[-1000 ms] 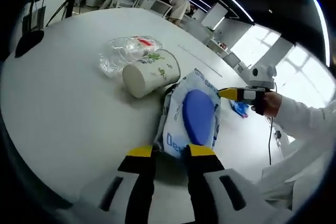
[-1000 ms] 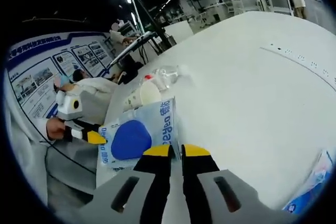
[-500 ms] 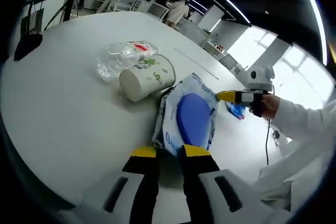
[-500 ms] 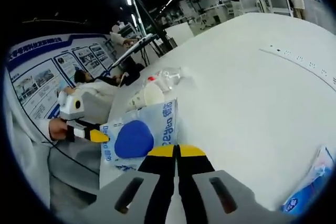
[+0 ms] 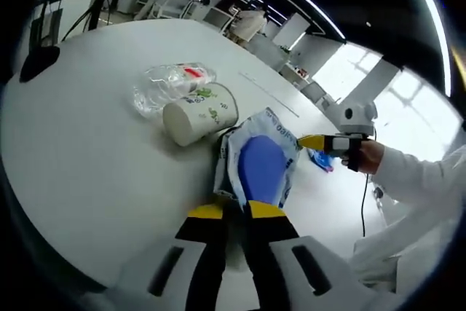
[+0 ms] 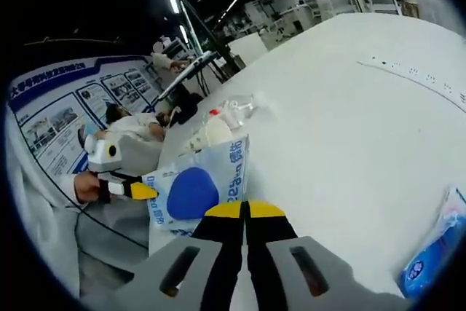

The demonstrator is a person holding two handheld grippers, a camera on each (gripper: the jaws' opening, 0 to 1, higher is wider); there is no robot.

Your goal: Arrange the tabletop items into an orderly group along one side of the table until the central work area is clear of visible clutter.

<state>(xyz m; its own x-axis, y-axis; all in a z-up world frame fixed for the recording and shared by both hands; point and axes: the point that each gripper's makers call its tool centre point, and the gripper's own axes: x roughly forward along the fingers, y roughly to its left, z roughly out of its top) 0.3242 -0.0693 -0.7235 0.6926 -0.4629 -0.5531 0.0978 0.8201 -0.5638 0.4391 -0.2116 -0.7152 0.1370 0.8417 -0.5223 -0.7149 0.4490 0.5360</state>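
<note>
since a second ago, right claw (image 6: 245, 210) has closed empty; left claw (image 5: 238, 211) pinches white-and-blue plastic pouch (image 5: 258, 165) on white counter (image 5: 80, 143).

tabletop (image 5: 80, 151): plain white
soft plastic pouch (image 5: 258, 165): pale blue-white with a big solid blue oval and blue lettering
paper cup (image 5: 198, 113): cream with green printed marks
crumpled clear plastic bottle (image 5: 169, 81): transparent, red cap
small packet (image 6: 431, 253), lower right of the right gripper view: blue and white
left tool (image 5: 237, 211): yellow tips, black fingers, grey body
right tool (image 6: 245, 210): yellow tips, black fingers
</note>
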